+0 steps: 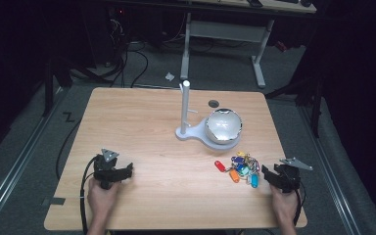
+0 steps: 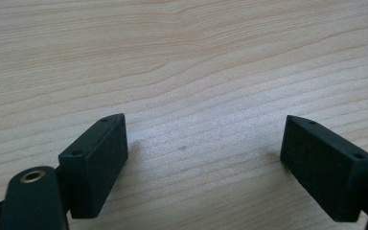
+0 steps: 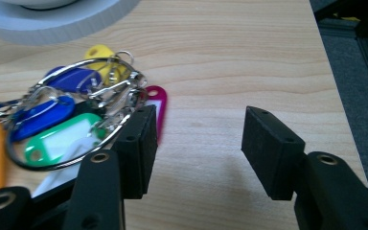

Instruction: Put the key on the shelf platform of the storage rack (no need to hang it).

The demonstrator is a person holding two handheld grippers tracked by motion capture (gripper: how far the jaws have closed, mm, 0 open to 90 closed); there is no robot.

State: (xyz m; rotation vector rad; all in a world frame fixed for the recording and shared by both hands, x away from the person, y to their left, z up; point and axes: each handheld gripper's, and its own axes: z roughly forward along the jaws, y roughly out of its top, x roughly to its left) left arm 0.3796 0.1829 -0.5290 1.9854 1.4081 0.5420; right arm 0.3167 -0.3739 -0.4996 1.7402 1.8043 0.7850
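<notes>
When I look down from the high view, I count one wooden table (image 1: 142,117), one white stand (image 1: 186,110) with a tall post, one shiny round bowl (image 1: 223,126) and one bunch of key tags (image 1: 239,169). The bowl sits on the flat foot of the stand, and I cannot tell what is in it. The key tags lie on the table near the right edge, just in front of the stand. I see two hands. The left hand (image 1: 100,193) holds the left gripper (image 1: 126,171) low over the table, well apart from the tags. The right hand (image 1: 281,203) holds the right gripper (image 1: 264,172) just beside the tags.

In the left gripper view, the left gripper (image 2: 203,158) has its two black jaws spread wide, with bare wood (image 2: 182,57) between them.

In the right gripper view, the right gripper (image 3: 199,148) also has its jaws spread, gripping nothing. The key tags (image 3: 67,120) lie right by one jaw, on the outside of it, and I cannot tell if they touch. I count blue, green, yellow, orange and pink tags on silver rings. The grey foot of the stand (image 3: 62,17) shows at the top.
</notes>
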